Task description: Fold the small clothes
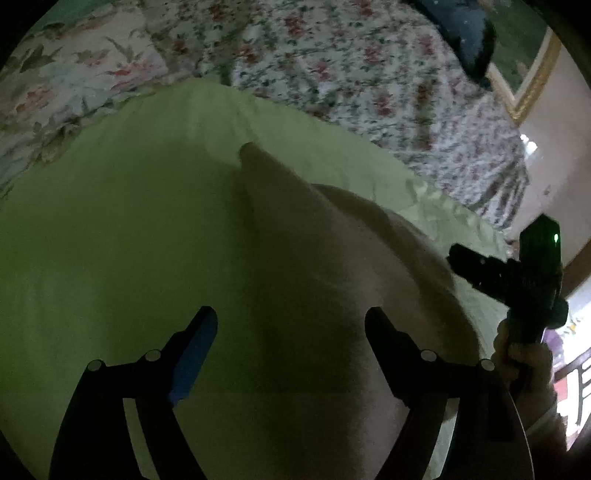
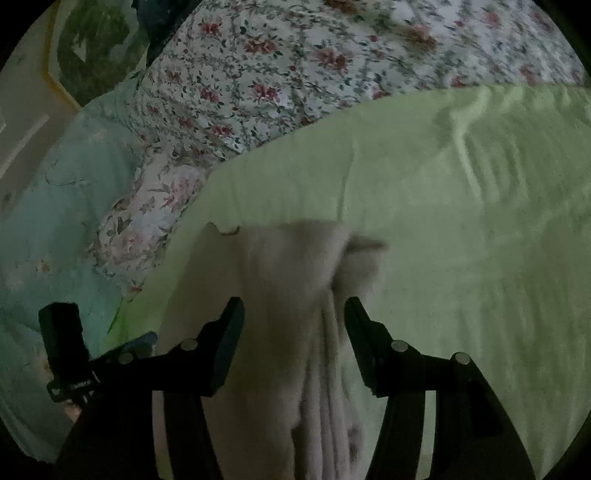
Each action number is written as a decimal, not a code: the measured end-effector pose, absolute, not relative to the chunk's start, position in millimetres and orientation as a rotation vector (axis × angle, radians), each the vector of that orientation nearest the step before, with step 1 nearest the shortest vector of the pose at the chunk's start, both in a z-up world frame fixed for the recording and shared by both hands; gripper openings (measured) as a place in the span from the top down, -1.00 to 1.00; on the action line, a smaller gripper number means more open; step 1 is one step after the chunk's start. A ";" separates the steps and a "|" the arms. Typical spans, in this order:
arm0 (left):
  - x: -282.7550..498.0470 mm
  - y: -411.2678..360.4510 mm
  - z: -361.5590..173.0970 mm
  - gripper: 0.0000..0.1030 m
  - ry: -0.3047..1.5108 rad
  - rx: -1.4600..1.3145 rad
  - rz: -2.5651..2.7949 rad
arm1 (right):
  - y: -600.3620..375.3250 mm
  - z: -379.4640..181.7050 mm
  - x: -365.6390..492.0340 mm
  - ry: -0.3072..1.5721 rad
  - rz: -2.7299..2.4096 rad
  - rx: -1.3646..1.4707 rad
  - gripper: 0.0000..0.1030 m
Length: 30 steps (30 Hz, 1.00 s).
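A small pale cream garment (image 1: 332,280) lies on a light green sheet (image 1: 110,221) on a bed; it also shows in the right wrist view (image 2: 288,280), bunched with folds running toward the camera. My left gripper (image 1: 291,328) is open, its jaws wide apart over the garment's left edge and holding nothing. My right gripper (image 2: 293,317) is open, its jaws on either side of the garment's bunched middle. The right gripper also shows at the right edge of the left wrist view (image 1: 517,269), held in a hand. The left gripper's body shows at the lower left of the right wrist view (image 2: 66,354).
A floral quilt (image 1: 351,74) lies behind the green sheet, also in the right wrist view (image 2: 277,74). A pale teal bedcover (image 2: 55,221) is at the left. A gold-framed picture (image 1: 524,66) leans at the far right. A dark object (image 1: 465,33) sits on the quilt.
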<state>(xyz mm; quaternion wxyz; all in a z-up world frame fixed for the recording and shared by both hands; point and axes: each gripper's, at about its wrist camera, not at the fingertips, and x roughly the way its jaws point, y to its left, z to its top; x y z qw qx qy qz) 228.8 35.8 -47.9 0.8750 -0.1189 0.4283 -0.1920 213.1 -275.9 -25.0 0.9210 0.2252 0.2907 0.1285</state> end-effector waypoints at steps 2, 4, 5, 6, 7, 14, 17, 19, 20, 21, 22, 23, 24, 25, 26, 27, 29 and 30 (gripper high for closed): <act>232.3 31.7 -52.2 -0.60 0.906 -0.244 -0.391 | -268.4 -27.7 235.3 0.639 0.262 0.457 -0.04; 233.3 27.8 -52.5 -0.58 0.908 -0.237 -0.387 | -261.4 -34.4 251.6 0.683 0.272 0.465 0.54; 232.7 25.1 -51.0 -0.58 0.904 -0.226 -0.384 | -258.9 -33.0 252.0 0.675 0.271 0.462 0.60; 231.5 21.8 -48.7 -0.58 0.898 -0.209 -0.382 | -259.6 -28.7 245.4 0.638 0.278 0.465 0.73; 230.8 19.9 -47.7 -0.57 0.894 -0.196 -0.382 | -260.8 -22.7 236.7 0.596 0.288 0.468 0.79; 231.1 -6.8 -59.0 -0.60 0.921 -0.106 -0.403 | -287.3 -34.0 212.6 0.563 0.205 0.498 0.84; 235.2 -9.4 -66.8 -0.64 0.957 -0.106 -0.387 | -290.6 -56.7 227.8 0.620 0.189 0.532 0.84; 233.4 -5.4 -63.7 -0.63 0.968 -0.127 -0.391 | -290.8 -59.7 229.9 0.623 0.187 0.540 0.82; 228.9 -3.4 -59.2 -0.63 0.962 -0.124 -0.389 | -291.5 -58.5 227.9 0.621 0.189 0.549 0.77; 223.1 -1.8 -54.5 -0.62 0.949 -0.117 -0.387 | -292.0 -56.5 224.3 0.617 0.183 0.554 0.72; 215.4 0.2 -49.4 -0.61 0.934 -0.107 -0.389 | -292.5 -52.4 218.0 0.614 0.171 0.552 0.69; 204.1 1.8 -44.4 -0.62 0.915 -0.091 -0.397 | -292.9 -48.8 210.7 0.608 0.170 0.551 0.69; 193.6 3.9 -40.9 -0.62 0.901 -0.079 -0.404 | -292.6 -46.2 205.7 0.600 0.174 0.552 0.69; 181.2 5.5 -37.9 -0.62 0.888 -0.069 -0.415 | -291.9 -42.4 194.8 0.587 0.184 0.549 0.69; 166.7 7.5 -35.5 -0.62 0.877 -0.058 -0.430 | -291.3 -40.6 184.6 0.578 0.195 0.545 0.68; 154.2 8.5 -33.4 -0.62 0.866 -0.047 -0.440 | -291.0 -39.6 176.3 0.572 0.201 0.543 0.66; 125.9 12.4 -33.0 -0.62 0.843 -0.022 -0.454 | -289.3 -43.1 152.8 0.568 0.211 0.545 0.62; 113.4 14.1 -34.8 -0.62 0.839 -0.011 -0.457 | -287.8 -45.7 143.8 0.569 0.213 0.546 0.59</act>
